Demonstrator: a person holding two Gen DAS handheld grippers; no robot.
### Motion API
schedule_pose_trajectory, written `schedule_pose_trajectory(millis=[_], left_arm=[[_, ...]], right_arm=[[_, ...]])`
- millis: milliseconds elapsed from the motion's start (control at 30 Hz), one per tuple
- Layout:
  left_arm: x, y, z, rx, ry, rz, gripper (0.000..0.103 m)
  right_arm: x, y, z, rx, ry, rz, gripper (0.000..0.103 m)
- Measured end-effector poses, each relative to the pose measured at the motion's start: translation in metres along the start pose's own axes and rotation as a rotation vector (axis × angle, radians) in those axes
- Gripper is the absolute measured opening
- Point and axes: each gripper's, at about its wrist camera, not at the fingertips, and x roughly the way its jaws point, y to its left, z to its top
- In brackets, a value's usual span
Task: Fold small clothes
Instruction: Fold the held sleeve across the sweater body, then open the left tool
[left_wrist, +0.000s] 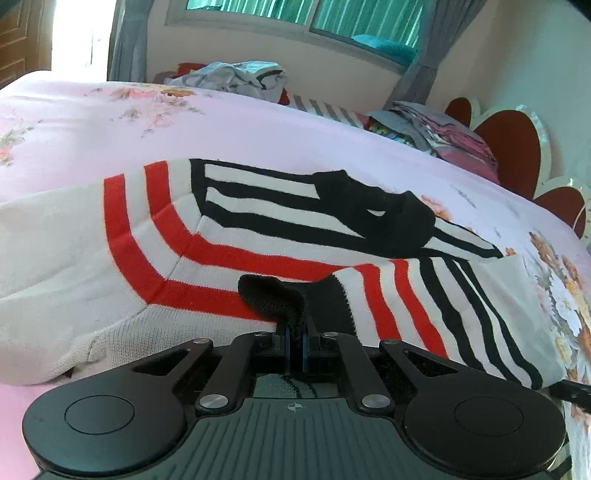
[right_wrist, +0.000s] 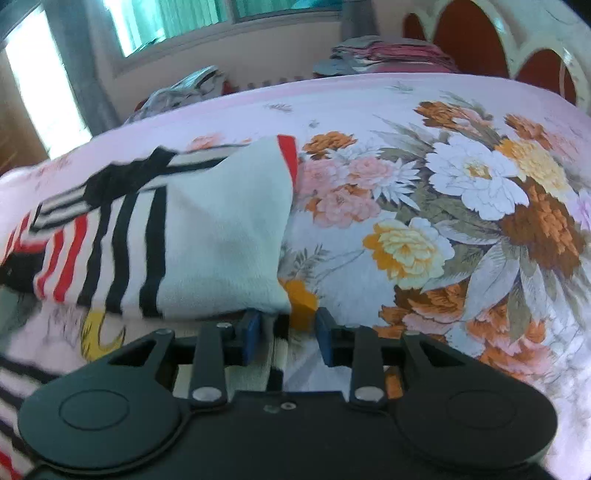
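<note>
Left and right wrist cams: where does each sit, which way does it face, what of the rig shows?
Left wrist: on the left gripper, looking forward and down over the striped sweater on the floral bedspread, toward the window; its jaws are shut on black knit fabric.
Right wrist: on the right gripper, looking down at the sweater's white edge and the bedspread's flowers; its jaws stand apart.
Shared: sweater, bedspread, window, headboard, clothes piles.

the striped sweater (right_wrist: 122, 236) is motion-blurred and cut off at the right wrist view's left edge; clothes piles (left_wrist: 236, 79) at the bed's far edge stay indistinct.
</note>
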Motion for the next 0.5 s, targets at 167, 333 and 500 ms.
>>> schedule_pose_trajectory(millis=[167, 333, 500], left_arm=[[-0.006, 0.006, 0.000, -0.003, -0.017, -0.024, 0.033], [0.000, 0.010, 0.012, -0.033, -0.049, -0.019, 0.055], [0.017, 0.007, 0.018, -0.031, -0.012, 0.006, 0.028]], right_arm=[[-0.021, -0.024, 0.029, 0.053, -0.137, 0.042, 0.037], [0.028, -0.040, 0.075, 0.163, -0.148, 0.120, 0.036], [0.082, -0.047, 0.101, 0.226, -0.084, 0.198, 0.036]])
